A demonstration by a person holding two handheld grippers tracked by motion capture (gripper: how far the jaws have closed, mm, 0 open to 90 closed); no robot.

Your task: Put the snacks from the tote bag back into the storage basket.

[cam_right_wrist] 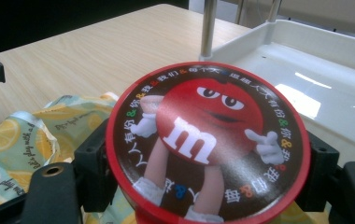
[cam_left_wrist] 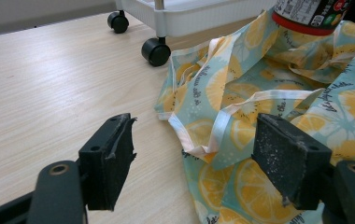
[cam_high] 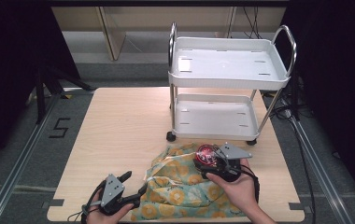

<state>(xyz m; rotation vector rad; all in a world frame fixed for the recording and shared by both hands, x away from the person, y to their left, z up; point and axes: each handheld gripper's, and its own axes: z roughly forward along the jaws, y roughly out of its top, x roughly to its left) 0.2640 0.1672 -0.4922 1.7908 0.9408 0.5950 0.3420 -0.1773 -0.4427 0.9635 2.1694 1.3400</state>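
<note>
Lifting candy tub (cam_right_wrist: 208, 142) from lemon-print bag (cam_high: 180, 186) | right gripper (cam_high: 213, 161) fingers clenched on tub | left gripper (cam_high: 136, 183) fingers released beside bag | cart (cam_high: 229, 70) placement judged pending

candy tub (cam_right_wrist: 208, 140) | body hidden under lid | base cut off

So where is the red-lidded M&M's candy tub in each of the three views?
High view: the M&M's candy tub is lower middle, held in the right gripper above the lemon-print cloth bag.
Left gripper view: top right corner, its lower body over the bag.
Right gripper view: centre, its lid between the jaws.
Shared landmark: the white cart, just behind the tub.
</note>
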